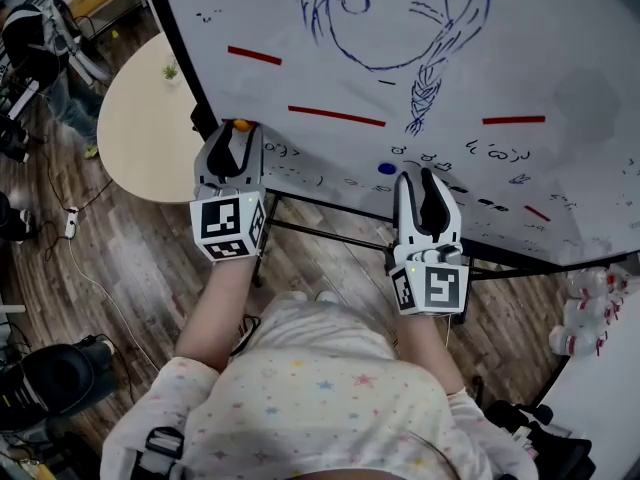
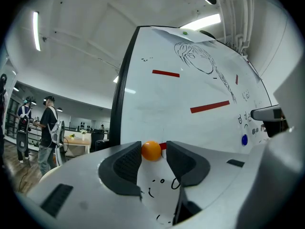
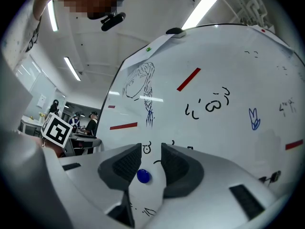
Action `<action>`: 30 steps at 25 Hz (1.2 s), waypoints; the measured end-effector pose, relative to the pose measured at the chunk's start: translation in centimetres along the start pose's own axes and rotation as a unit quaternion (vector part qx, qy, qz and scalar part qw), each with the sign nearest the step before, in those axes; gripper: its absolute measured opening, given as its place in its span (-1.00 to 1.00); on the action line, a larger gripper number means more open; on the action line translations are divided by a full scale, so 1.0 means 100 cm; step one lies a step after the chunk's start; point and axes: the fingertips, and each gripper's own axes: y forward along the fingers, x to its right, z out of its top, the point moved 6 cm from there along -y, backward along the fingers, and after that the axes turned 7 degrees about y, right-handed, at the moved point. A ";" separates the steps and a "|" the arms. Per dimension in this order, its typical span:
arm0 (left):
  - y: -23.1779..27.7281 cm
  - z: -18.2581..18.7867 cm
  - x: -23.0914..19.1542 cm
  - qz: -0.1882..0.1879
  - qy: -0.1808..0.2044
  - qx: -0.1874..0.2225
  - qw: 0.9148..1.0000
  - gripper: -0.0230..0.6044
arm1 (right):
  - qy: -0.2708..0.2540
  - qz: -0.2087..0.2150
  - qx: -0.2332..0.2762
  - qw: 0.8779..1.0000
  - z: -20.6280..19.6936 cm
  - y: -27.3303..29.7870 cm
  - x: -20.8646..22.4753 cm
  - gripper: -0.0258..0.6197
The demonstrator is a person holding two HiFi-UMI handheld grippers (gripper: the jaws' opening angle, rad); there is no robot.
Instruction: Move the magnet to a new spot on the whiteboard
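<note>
A small orange ball magnet (image 1: 241, 125) sits at the lower left edge of the whiteboard (image 1: 300, 28). My left gripper (image 1: 240, 128) is shut on it. In the left gripper view the orange magnet (image 2: 151, 150) is pinched between the two pad tips of the left gripper (image 2: 152, 152), close to the board. A blue round magnet (image 1: 387, 168) sticks to the board just left of my right gripper (image 1: 426, 175). In the right gripper view the blue magnet (image 3: 143, 176) shows through the narrow gap of the right gripper (image 3: 151, 151), whose jaws hold nothing.
The board carries a blue sketch of a face (image 1: 390, 18), red strips (image 1: 336, 116) and black scribbles. Its black stand bars (image 1: 330, 233) run below. A round beige table (image 1: 140, 118) is at the left, bottles (image 1: 585, 313) at the right. People (image 2: 50, 128) stand far off.
</note>
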 end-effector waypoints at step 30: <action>-0.001 0.002 0.003 -0.011 -0.006 0.006 1.000 -0.55 | 0.003 -0.003 0.005 1.000 0.001 -0.003 0.004 -0.53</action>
